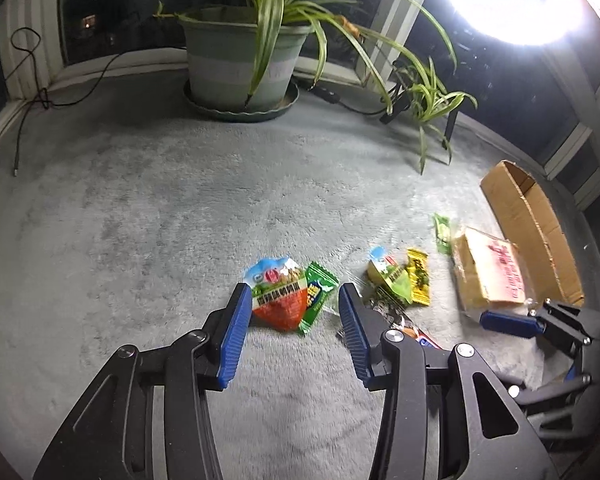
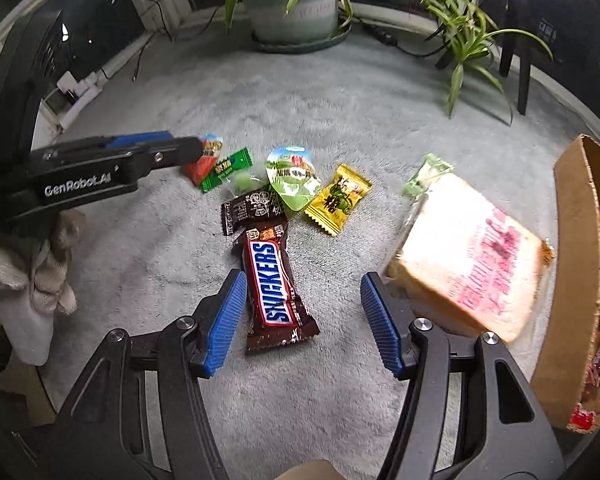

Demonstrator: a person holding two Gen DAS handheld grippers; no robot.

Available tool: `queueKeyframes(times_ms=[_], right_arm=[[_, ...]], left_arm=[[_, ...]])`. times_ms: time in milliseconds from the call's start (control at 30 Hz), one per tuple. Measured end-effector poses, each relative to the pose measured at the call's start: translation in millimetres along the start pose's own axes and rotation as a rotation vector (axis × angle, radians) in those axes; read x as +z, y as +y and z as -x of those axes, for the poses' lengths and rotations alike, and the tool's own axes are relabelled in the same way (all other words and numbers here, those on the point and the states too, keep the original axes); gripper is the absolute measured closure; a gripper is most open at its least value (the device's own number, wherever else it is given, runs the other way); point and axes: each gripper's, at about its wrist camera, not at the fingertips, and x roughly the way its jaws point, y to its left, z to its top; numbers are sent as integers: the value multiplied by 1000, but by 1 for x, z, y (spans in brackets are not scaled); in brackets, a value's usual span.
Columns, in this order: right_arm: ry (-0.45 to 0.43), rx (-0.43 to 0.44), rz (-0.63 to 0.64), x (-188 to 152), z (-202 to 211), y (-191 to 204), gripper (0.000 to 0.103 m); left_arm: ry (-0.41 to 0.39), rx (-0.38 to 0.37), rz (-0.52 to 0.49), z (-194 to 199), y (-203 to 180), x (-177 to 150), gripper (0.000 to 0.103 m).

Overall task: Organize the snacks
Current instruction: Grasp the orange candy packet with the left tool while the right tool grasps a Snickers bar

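The bread pack (image 2: 472,264) is motion-blurred, its print unreadable, and the cardboard box (image 2: 576,280) is cut off at the right edge.

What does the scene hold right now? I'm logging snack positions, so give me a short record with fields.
surface: grey carpet
left gripper: open, over red-orange pouch
right gripper: open, over Snickers bar
bread pack: beside cardboard box
loose sweets: yellow candy, green candy
backdrop: potted plant
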Motion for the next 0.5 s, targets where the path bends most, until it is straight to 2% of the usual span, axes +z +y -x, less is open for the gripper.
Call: queueKeyframes(times_ms=[300, 500], right_arm=[[16, -19, 23, 1, -15, 9, 41], [27, -13, 62, 3, -16, 15, 42]], left_arm=[[30, 52, -10, -28, 1, 3, 59], [36, 52, 6, -30, 9, 0, 59]])
